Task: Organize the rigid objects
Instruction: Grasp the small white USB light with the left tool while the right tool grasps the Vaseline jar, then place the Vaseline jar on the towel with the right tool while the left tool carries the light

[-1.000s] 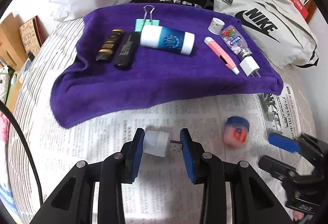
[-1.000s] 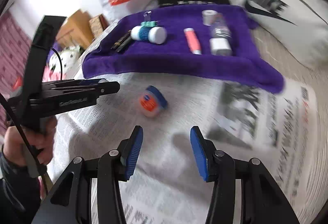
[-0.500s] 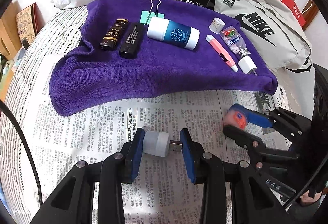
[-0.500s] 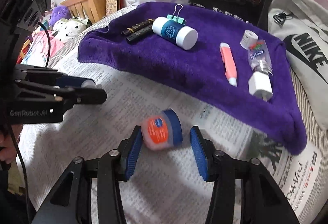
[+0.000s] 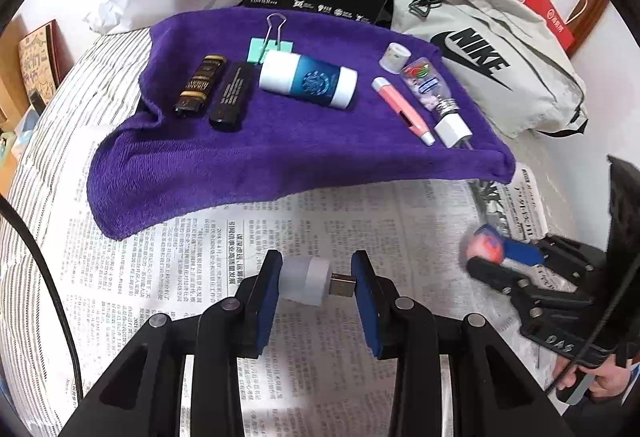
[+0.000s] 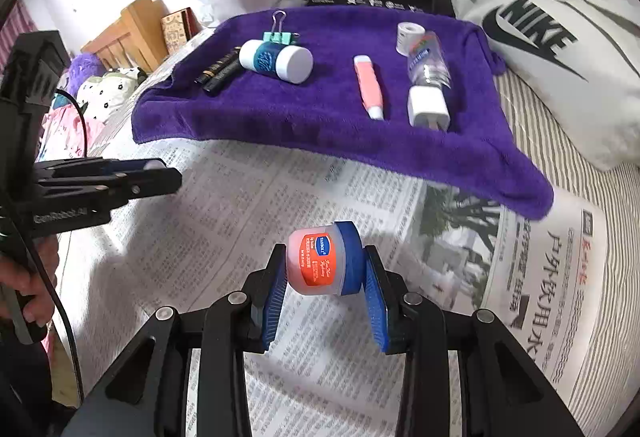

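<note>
A small balm jar [image 6: 326,264] sits clamped in the right claw [image 6: 325,291], whose jaws have just closed on it above the newspaper [image 6: 224,205]; the left claw [image 5: 316,287] grips a white USB plug [image 5: 308,280]. Eight items already line the purple towel [image 5: 280,153]; these two appear last.

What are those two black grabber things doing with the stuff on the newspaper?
A person is tidying small things onto the purple towel. The left gripper holds a small white USB plug above the newspaper. The right gripper has just closed its jaws around a little pink jar with a blue lid. Lighters, a bottle and a clip already lie on the towel.
</note>
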The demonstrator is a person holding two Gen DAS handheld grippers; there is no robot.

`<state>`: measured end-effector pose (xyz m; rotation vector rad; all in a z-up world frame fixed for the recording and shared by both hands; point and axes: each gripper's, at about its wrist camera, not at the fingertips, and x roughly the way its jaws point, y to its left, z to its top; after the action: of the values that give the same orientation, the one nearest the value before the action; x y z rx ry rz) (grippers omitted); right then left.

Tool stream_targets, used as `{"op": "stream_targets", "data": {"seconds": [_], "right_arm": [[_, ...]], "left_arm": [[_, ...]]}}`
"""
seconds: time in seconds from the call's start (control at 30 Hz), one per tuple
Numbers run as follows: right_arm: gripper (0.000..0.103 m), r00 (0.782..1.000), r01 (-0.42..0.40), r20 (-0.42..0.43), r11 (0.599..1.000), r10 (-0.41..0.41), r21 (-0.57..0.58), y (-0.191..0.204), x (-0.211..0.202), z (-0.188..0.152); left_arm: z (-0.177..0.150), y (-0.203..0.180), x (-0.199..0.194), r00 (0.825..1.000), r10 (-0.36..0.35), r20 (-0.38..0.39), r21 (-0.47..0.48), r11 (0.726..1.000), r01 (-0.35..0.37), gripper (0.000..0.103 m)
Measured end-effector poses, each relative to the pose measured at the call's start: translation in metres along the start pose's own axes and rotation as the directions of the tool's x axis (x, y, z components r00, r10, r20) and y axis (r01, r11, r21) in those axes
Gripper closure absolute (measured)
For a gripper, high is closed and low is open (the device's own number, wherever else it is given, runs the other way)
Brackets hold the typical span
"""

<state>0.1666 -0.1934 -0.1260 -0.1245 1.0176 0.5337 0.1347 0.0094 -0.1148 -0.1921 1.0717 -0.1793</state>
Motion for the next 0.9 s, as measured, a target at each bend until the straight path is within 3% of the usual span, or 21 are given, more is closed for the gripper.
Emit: {"op": "stream_targets", "data": {"seconds": [0.27,0.9], "right_arm": [[0.066,0.999,-0.034,0.007,0.999,0.034,0.03,0.002,-0.004,-0.005],[0.066,0.997,-0.053,0.064,0.998,0.051,0.04,0.002,-0.018,0.035]], "left_arm": [[0.006,-0.008,-0.016,1.0,0.002,0.029,0.021,1.0,-0.003,0.069],[0.041,-0.02,-0.038,0.996,0.024,0.083,0.1,0.995,-0.032,0.069]]}}
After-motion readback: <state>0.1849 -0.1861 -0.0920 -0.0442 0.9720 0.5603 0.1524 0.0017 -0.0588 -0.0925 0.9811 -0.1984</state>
